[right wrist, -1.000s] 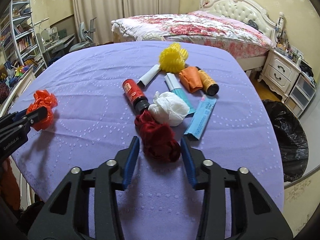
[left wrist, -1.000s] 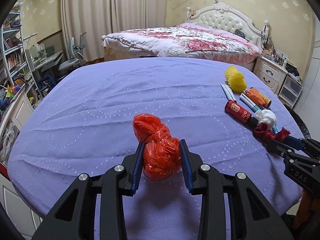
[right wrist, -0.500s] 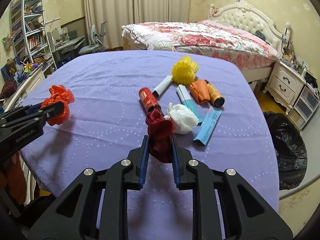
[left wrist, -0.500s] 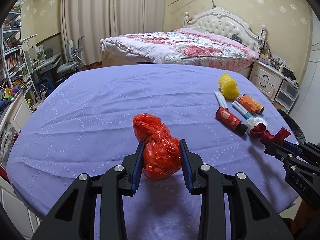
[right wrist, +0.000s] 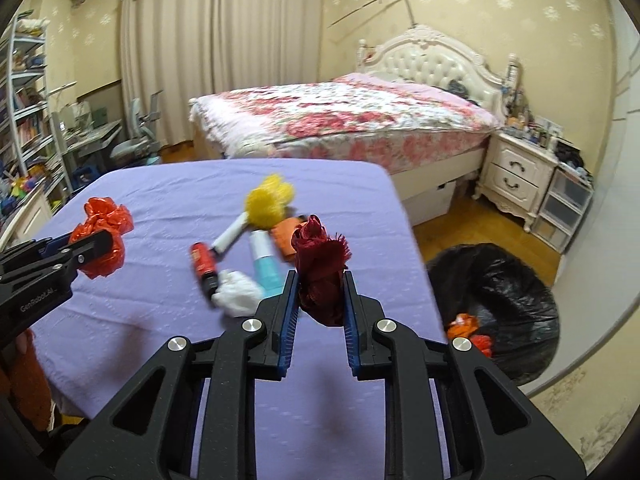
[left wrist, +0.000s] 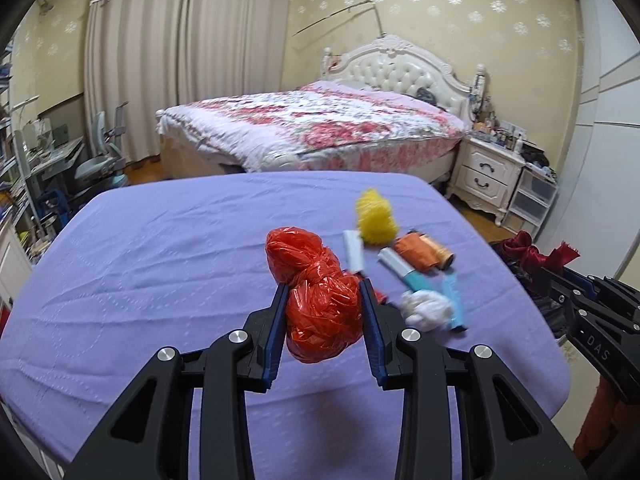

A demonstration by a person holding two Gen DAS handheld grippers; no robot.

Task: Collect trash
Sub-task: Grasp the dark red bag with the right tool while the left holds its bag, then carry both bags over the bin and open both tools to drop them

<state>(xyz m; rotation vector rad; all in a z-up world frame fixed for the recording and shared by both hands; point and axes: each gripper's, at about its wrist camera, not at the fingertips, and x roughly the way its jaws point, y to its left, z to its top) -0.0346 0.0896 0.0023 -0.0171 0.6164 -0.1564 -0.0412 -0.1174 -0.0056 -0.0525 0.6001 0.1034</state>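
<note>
Though knotted, crinkly plastic bag [left wrist: 320,312]

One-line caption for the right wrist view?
Right gripper holds dark red cloth above purple table, black trash bag nearby.

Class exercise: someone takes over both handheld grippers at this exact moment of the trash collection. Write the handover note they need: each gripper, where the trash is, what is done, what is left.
Left gripper: shut on the red plastic bag, held above the purple table.
Right gripper: shut on the dark red cloth scrap, also lifted.
Bin: the black trash bag stands on the floor at the table's right; it already holds some orange and red scraps.
Left on the table: yellow foam net, red bottle, white wad, teal tube, orange pieces.
Next, probably: drop both held pieces into the bin, then fetch the rest.
</note>
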